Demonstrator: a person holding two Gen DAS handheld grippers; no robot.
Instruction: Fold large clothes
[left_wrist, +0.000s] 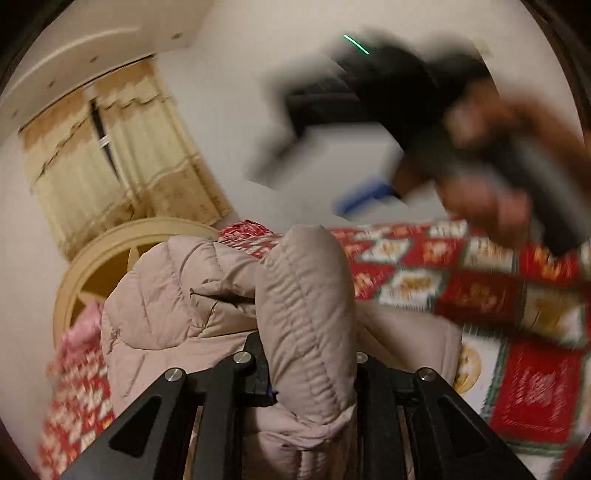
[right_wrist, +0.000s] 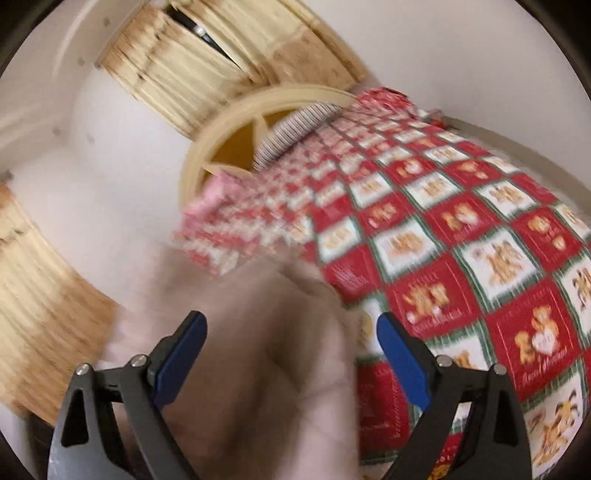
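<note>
a pale dusty-pink quilted jacket is seen on a bedspread checked in red and white squares with green borders and golden bears; beyond the bedspread, cream-yellow curtains are shown.

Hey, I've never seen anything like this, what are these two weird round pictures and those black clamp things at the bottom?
Each picture comes from a wide-angle camera mounted on a handheld gripper; a person carries one in each hand. The black parts are each gripper's own frame and fingers.

The left camera's view shows the left gripper closed on a fold of a puffy beige jacket. The blurred dark shape at upper right there is the right gripper in the person's hand.

The right camera's view shows the right gripper open, with blue fingers, holding nothing; the jacket is blurred beneath it.

Everything lies on a bed with a red, white and green teddy-bear quilt.
</note>
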